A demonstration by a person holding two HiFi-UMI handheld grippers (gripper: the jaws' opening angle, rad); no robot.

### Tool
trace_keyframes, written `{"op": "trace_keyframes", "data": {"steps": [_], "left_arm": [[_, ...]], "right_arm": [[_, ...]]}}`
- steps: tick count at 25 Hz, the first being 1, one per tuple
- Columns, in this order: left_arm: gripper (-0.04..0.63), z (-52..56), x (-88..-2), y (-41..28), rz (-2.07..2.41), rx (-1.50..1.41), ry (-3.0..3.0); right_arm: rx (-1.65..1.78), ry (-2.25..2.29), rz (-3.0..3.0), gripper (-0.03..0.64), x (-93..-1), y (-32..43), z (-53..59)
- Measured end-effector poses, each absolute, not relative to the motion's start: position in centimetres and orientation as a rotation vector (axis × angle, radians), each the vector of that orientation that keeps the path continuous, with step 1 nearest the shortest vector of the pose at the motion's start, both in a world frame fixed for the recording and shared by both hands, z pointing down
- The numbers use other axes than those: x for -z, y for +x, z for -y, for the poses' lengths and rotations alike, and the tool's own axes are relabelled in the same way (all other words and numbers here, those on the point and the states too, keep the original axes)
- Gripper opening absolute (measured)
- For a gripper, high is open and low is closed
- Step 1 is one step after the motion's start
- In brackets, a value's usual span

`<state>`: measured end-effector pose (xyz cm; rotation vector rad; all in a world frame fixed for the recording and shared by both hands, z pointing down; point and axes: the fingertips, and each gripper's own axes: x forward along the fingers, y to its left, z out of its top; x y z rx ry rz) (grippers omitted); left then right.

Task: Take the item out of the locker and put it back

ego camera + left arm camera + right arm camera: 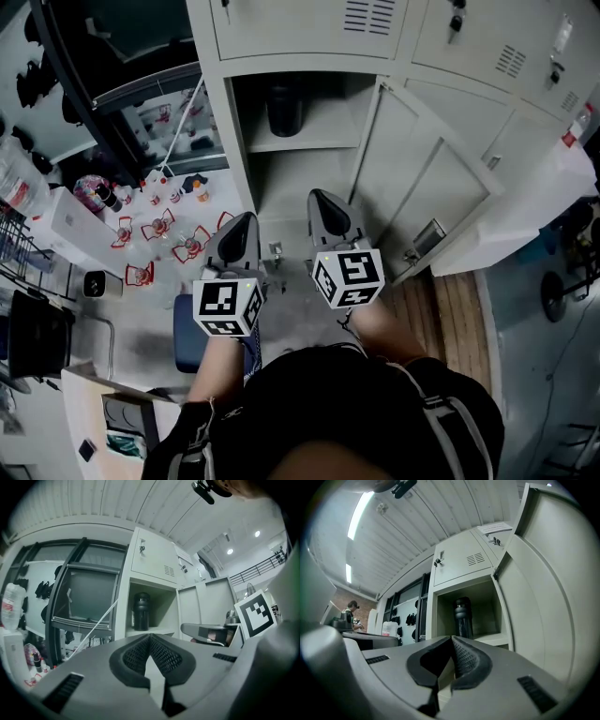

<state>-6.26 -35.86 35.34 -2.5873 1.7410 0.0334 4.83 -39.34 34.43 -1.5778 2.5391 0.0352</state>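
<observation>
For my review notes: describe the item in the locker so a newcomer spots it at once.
Find the bank of pale lockers, then the one whose door stands open. On its upper shelf stands a dark cylindrical bottle, upright and the only thing visible inside.

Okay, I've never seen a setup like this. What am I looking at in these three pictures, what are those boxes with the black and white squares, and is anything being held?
There is no robot here: a person holds a two-jaw gripper in each hand. The head view comes from a camera on the person's head, looking down at the left gripper and the right gripper. The marker cubes are part of the grippers. The other two pictures come from a camera riding on each gripper. Ahead stands an open locker with a dark bottle upright on its shelf. Both grippers are shut and hold nothing.
</observation>
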Motion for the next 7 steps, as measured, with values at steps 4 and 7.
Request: {"op": "trace_keyframes", "data": {"steps": [4,7], "left_arm": [[0.012,35.9,-35.27,-6.31,-1.748,-0.036,-2.581],[0.012,36.02,-35.17,-6.27,-1.749,-0.04,-2.577]], "right_arm": [[-0.026,-1.568,-2.548,0.014,-34.55,4.74,39.46],[-0.027,-1.561,-2.551,0.014,-34.49,4.71,39.58]]}}
